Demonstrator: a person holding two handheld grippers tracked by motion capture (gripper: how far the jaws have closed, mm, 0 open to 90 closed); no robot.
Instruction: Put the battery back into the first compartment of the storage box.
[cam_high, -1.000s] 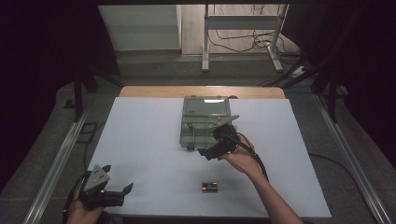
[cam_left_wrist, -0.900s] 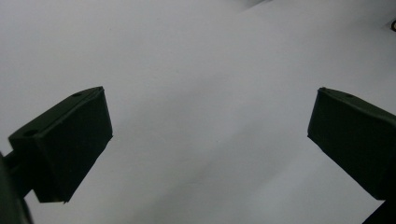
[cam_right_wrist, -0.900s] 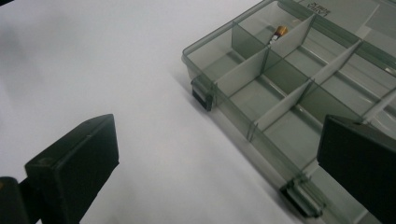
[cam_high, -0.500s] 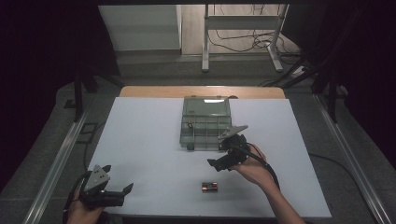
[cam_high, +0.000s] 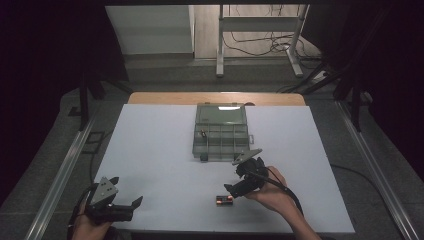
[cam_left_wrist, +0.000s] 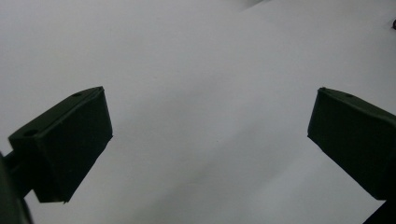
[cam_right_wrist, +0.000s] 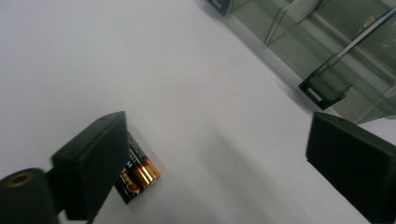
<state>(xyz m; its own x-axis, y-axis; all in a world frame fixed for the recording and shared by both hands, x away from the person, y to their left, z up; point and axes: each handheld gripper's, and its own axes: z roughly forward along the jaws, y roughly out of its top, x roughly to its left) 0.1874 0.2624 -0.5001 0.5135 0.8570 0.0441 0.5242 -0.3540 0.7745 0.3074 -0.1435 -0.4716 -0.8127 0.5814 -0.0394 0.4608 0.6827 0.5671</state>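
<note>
The right gripper (cam_high: 231, 191) hangs low over the near middle of the white desk (cam_high: 150, 150), its fingers spread apart and grasping nothing; they have just been closing a little, with only bare desk between them. In the right gripper view, the battery (cam_right_wrist: 137, 175) lies flat on the desk just behind the left-hand finger (cam_right_wrist: 91, 170), which hides part of it, so it sits beside the gap and not inside it. Whether that finger touches the battery cannot be told.

In the high view the battery (cam_high: 224, 200) rests just below and to the left of the right gripper's tips, well in front of the clear plastic organiser box (cam_high: 221, 137). Its wrap is black with a gold band and some red marking; there is lettering on the black part, but it is too small and blurred to read, so no brand can be named.

The organiser box stands at the middle of the desk with its lid up towards the far edge, divided into several compartments. A small dark item (cam_high: 203, 134) lies in one of the left compartments; what it is cannot be told. A black latch (cam_right_wrist: 323, 91) on the box's near edge appears in the right gripper view, well beyond the fingers.

The left gripper (cam_high: 136, 203) rests at the near left corner of the desk, held in the left hand (cam_high: 85, 227). Its fingers (cam_left_wrist: 65, 140) are released, wide apart, with plain white desk between them.
</note>
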